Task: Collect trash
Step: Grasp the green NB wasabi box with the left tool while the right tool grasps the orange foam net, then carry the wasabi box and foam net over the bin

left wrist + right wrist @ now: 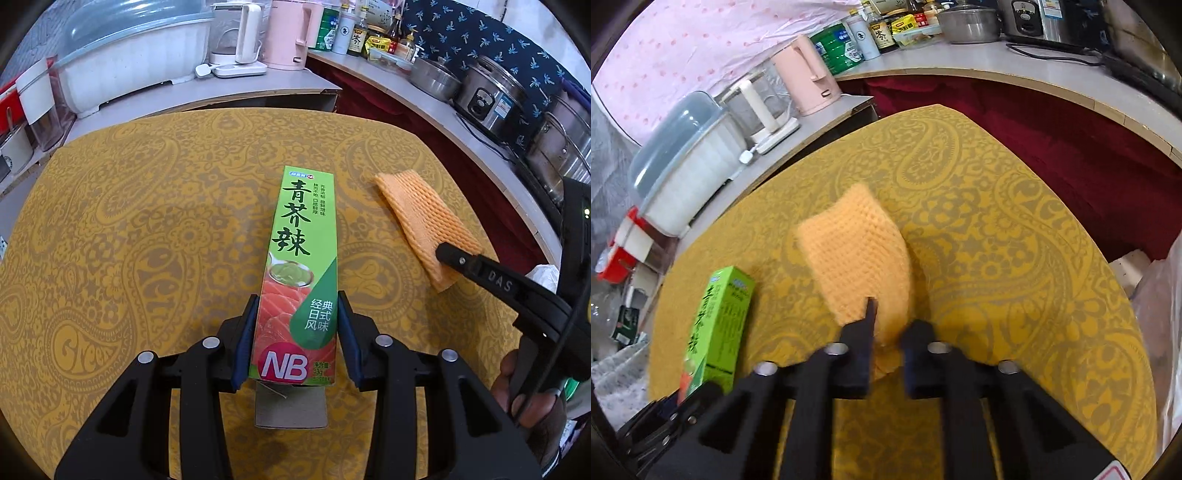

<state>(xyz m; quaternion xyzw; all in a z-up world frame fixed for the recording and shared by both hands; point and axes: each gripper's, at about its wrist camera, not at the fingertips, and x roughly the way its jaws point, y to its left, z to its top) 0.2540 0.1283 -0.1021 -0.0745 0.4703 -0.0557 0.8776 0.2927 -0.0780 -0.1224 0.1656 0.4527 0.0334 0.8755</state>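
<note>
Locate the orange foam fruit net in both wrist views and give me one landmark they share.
Left wrist view: the orange foam mesh fruit net lies right of centre, its near end pinched by the right claw.
Right wrist view: it fills the centre, running up from that claw.
Shared landmark: the green cardboard wasabi box, central in the left view, lower left in the right.

The right gripper [886,332] pinches the near end of a flat orange foam-net sleeve [857,251], which juts forward above the yellow paisley tablecloth [1015,258]. A green cardboard box [720,325] (printed with Chinese characters) sits at lower left, held by a black gripper [665,424].
</note>
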